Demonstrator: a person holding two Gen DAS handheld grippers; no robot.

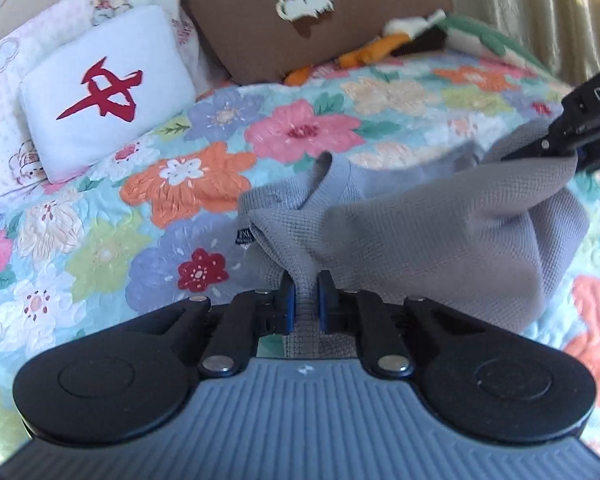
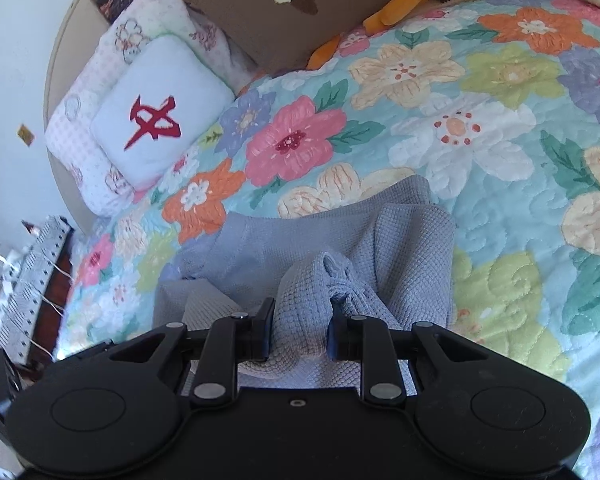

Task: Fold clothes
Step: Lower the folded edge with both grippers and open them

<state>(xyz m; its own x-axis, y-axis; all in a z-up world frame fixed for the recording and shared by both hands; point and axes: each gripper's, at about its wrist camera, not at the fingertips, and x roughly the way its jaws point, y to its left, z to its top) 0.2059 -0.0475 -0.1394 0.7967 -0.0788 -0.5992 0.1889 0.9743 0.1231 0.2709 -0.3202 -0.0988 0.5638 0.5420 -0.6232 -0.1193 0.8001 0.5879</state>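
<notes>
Grippers both pinch the grey top (image 1: 440, 224): left gripper (image 1: 307, 296) on a thin bunch, right gripper (image 2: 300, 332) on a thicker one. Lifting evenly should spread it flat over the quilt (image 1: 100, 240) before folding.

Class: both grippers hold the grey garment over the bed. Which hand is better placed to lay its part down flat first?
Probably the left. The left gripper pinches a thin bit of the grey garment low near the floral quilt; the right gripper clamps a thick, bunched wad.

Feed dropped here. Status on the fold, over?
Both tongs, left and right, shut on grey knit top. Top bunched on floral quilt. Nothing in the way.
</notes>
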